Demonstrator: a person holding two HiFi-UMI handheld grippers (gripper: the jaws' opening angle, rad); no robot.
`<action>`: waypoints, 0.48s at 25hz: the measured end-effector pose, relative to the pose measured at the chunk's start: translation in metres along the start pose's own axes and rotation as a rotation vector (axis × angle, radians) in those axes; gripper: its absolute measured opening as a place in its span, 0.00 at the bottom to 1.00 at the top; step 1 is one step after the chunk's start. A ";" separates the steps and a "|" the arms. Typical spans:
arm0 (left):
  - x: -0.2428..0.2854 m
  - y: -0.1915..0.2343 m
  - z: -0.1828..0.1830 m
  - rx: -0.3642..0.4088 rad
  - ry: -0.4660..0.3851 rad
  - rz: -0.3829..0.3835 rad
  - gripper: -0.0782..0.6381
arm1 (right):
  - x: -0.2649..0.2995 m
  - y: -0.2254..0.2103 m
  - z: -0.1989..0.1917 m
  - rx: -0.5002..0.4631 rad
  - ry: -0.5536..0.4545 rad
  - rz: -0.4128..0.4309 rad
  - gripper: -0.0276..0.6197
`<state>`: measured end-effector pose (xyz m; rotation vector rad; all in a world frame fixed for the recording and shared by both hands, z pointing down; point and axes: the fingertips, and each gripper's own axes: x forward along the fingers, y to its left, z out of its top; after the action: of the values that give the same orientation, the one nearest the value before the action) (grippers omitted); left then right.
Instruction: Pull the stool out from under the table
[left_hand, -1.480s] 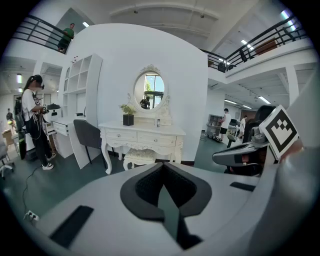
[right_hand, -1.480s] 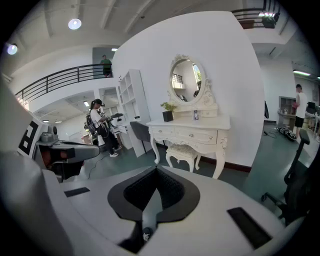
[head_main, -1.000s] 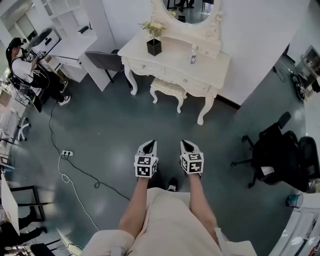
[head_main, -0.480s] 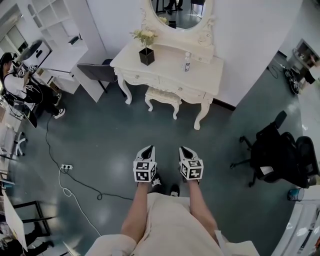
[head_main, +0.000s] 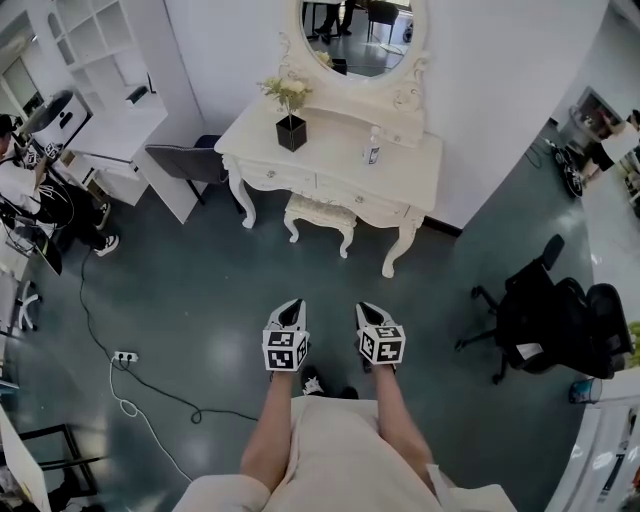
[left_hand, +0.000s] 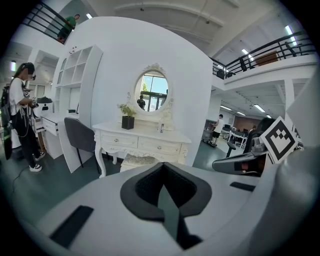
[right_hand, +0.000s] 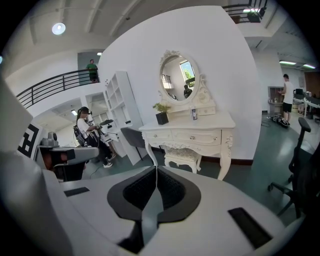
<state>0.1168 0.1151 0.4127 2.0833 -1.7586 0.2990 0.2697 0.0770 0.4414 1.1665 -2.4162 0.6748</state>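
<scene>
A head camera looks steeply down at a person standing on a dark green floor, facing a white dressing table (head_main: 402, 168) with an oval mirror (head_main: 357, 25) against a white wall. The stool (head_main: 318, 213), white with a cushioned top and curved legs, sits tucked under the front of the table, between its front legs, with only its front part showing.

The person holds 2 grippers out in front, both well short of the table. The left gripper (head_main: 291, 311) and the right gripper (head_main: 369, 312) point towards the stool. In each gripper's own view the 2 jaws are pressed together with nothing between them. The pull has not begun.

On the table stand a potted plant (head_main: 290, 130), towards its left end, and a small bottle (head_main: 372, 153) near its middle. A grey chair (head_main: 185, 160) stands just left of the table, and a black office chair (head_main: 545, 312) is well off to its right.

Likely risks: the jaws must open before they can take the stool's edge, and a grip on its curved, carved rim may slip. A pull at an angle may catch a stool leg on a table leg, jolting the table and tipping the plant or the bottle.
</scene>
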 end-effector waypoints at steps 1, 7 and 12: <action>0.001 0.007 0.001 0.002 0.000 -0.003 0.13 | 0.006 0.002 0.002 0.007 -0.003 -0.004 0.11; 0.009 0.043 0.012 -0.015 -0.009 -0.037 0.13 | 0.039 0.023 0.020 0.004 -0.016 -0.003 0.11; 0.008 0.066 0.014 -0.027 -0.014 -0.046 0.13 | 0.055 0.042 0.022 -0.005 -0.006 0.003 0.11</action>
<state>0.0525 0.0930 0.4142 2.1083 -1.7103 0.2469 0.2012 0.0531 0.4413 1.1650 -2.4241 0.6660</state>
